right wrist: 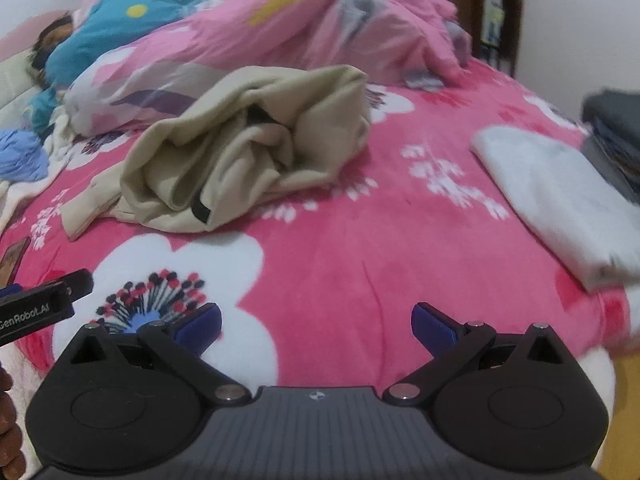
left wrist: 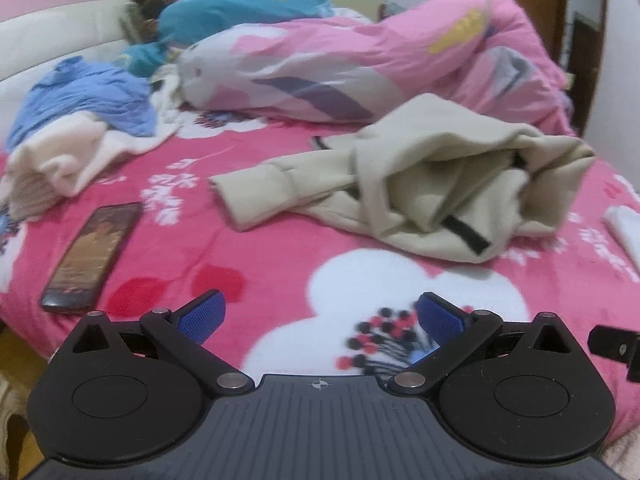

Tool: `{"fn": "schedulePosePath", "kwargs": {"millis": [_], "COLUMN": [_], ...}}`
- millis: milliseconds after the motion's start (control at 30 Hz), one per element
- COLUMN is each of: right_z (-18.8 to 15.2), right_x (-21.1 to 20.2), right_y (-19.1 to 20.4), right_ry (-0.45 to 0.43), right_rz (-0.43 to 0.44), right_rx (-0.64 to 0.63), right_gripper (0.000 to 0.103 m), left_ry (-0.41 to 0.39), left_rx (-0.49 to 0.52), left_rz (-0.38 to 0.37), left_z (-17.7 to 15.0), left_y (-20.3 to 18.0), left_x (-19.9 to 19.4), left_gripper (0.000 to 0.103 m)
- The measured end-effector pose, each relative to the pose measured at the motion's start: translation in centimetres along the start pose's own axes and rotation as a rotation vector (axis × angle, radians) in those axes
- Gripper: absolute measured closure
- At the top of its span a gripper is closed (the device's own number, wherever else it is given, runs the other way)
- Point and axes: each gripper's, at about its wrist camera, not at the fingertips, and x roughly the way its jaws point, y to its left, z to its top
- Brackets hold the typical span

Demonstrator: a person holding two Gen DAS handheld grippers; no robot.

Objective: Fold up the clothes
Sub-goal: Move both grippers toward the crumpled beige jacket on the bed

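The left gripper [left wrist: 320,316] has its jaws wide apart with nothing between them, and the right gripper [right wrist: 316,322] is the same, wide and empty. Both hang over the near edge of the bed [left wrist: 280,248], pointing down at its fuzzy pink blanket with big white flowers. Nothing is held, so this looks like the very start of a fold: picking which piece to take. The closest piece is the beige top [left wrist: 420,184], lying in a soft crumpled heap at about 1 o'clock from the left jaws and about 11 o'clock from the right jaws [right wrist: 248,148], well apart from both. One sleeve sticks out flat toward 9 o'clock, and a thin black strip shows on its edge. The next move likely calls for both grippers to reach out, pinch two edges of the cloth, and pull it flat. It looks thick and floppy, so it may bunch up. At 9 o'clock in the left view lies a dark shiny phone [left wrist: 92,256], flat and hard. Farther back sit a blue and cream pile [left wrist: 80,120] and a puffy pink quilt [left wrist: 360,56]. At 2 o'clock in the right view rests a neat white folded cloth [right wrist: 560,200].
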Motion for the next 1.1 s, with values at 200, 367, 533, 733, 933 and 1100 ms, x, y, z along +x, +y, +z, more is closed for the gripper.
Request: {"fn": "schedulePosePath", "kwargs": {"millis": [200,367,533,733,933,1100], "right_z": [1.3,1.6,1.8,2.0,2.1,2.0], "right_x": [2.0,2.8,3.3,3.6,3.8,4.1], "right_y": [1.4,2.2,2.4,2.6,2.8,2.9], "right_ry": [0.016,0.023,0.031,0.037,0.039,0.048], "right_rz": [0.042,0.062,0.069,0.072,0.075,0.081], "right_rx": [-0.066,-0.094,-0.096,-0.094,-0.086,-0.086], "right_gripper": [0.000,0.000,0.000,0.000,0.000,0.000], "left_ry": [0.025,0.028,0.056,0.072,0.080,0.087], "left_rx": [-0.054,-0.063,-0.049,-0.043,-0.036,-0.029], "left_rz": [0.050,0.073,0.094,0.089,0.106,0.101], "left_z": [0.3,0.3,0.2,0.1,0.0,-0.1], "left_y": [1.5,1.9,2.2,2.1,2.0,2.0], "left_x": [0.4,0.7,0.9,1.3,1.4,1.6], "left_gripper": [0.000,0.000,0.000,0.000,0.000,0.000]}}
